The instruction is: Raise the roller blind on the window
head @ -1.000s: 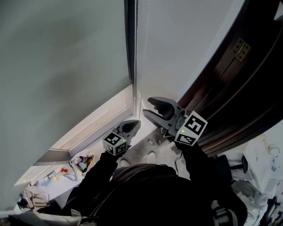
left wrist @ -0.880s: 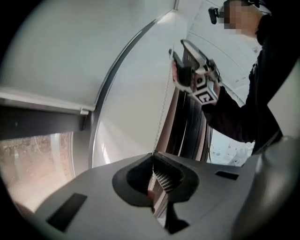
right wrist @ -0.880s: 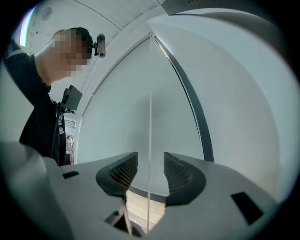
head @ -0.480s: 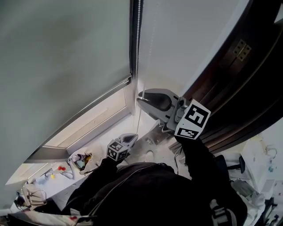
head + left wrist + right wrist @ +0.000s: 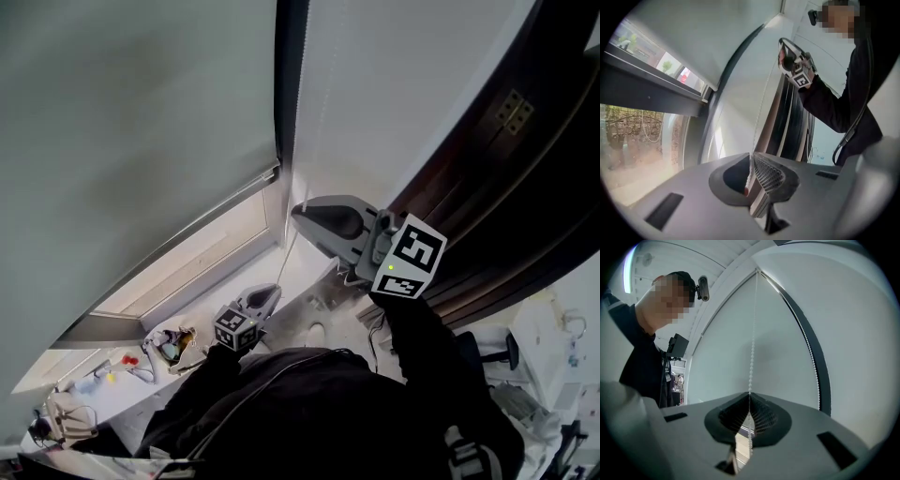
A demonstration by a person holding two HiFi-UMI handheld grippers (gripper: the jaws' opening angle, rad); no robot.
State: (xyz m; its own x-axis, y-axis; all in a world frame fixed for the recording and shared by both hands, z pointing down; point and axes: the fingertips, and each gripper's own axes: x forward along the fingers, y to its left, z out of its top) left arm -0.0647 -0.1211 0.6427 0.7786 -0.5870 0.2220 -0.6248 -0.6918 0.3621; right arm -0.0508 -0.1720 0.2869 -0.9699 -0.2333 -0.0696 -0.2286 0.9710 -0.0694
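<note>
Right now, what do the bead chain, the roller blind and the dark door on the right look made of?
Bead chain: small white beads, likely plastic; sheen too fine to tell.
Roller blind: smooth matte grey sheet, probably coated fabric; no weave visible.
Door: dark brown, glossy highlights, moulded profiles; looks like varnished wood.

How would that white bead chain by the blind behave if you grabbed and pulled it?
Probably floppy and light: the bead chain is a thin string of tiny beads, straight only because it hangs. Smooth beads might slip, yet they should catch in the ribbed right tongs, whose jaws have just been closing on it.
</note>
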